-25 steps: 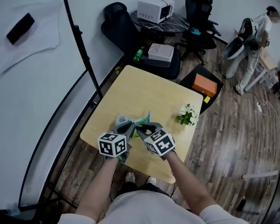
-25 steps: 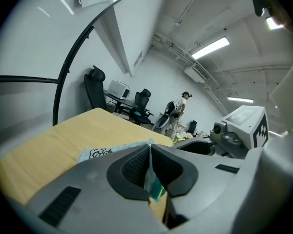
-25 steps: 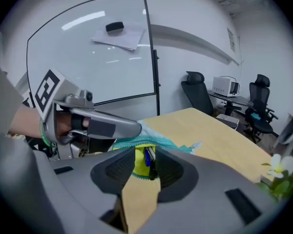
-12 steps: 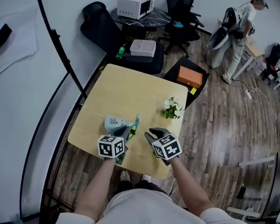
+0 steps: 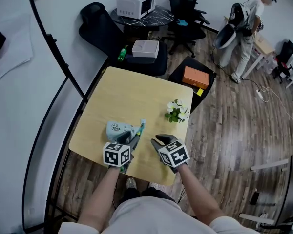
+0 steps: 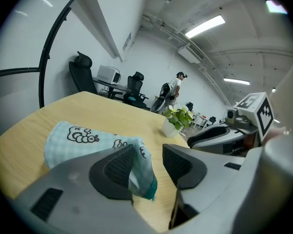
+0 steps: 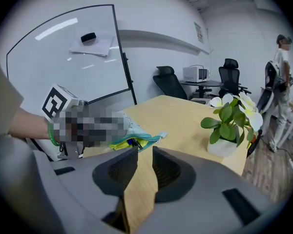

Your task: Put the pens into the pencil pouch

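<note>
**Q:** Tongs?
**A:** Left gripper (image 6: 149, 161): jaws just opened, the edge of the pencil pouch (image 6: 80, 138) slack between them. Right gripper (image 7: 144, 167): parted, empty.

**Q:** Progress?
**A:** Pens (image 7: 130, 143) apparently inside the unzipped pouch on the table (image 5: 136, 94). Zipping may remain.

Pencil pouch (image 5: 118, 128) on the table (image 5: 136, 94), potted plant (image 5: 176, 111) to its right.

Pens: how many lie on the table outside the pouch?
0. None shows on the table; what look like pen ends sit inside the open pouch, seen in the right gripper view. Some could be hidden from the cameras.
</note>
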Available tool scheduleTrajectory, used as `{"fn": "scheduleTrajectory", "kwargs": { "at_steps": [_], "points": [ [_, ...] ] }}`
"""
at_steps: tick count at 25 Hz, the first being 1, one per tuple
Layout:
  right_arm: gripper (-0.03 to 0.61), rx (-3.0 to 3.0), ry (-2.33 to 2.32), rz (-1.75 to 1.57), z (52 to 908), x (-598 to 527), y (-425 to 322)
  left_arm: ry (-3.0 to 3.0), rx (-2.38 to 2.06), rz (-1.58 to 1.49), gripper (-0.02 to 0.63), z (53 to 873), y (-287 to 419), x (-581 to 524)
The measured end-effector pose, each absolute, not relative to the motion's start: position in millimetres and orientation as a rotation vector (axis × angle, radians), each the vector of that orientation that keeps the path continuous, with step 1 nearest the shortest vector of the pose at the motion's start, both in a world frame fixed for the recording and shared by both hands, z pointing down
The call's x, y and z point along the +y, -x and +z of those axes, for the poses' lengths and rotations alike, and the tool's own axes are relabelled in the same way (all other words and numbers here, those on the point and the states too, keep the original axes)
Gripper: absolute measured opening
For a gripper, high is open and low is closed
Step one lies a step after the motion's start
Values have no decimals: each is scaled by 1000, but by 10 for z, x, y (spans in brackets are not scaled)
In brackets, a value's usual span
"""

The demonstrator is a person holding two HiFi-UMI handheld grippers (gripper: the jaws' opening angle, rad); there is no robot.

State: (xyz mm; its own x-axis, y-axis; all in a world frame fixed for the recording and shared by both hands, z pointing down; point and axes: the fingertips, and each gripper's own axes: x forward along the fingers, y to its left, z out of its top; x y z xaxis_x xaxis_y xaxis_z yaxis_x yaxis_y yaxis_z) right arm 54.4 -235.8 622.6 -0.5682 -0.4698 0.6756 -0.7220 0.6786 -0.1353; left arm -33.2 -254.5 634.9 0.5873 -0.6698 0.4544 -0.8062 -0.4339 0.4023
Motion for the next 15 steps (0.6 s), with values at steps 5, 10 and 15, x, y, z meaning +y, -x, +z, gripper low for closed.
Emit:
{"fn": "scheduleTrajectory", "kwargs": {
  "at_steps": [5,10,15],
  "points": [
    [98,-2337,-956,498,6046,-2487,-502,-2303,-1233,272,199,6041,432,-2572],
    [98,-2438,-1073,394,5611,-2699,-492,-2397,-1323,219,203,5586,574,-2683],
    [100,-2552,-1211,231,4973,-2803,-566,-2471,-1403,132,203,5039,665,-2744]
  ]
}}
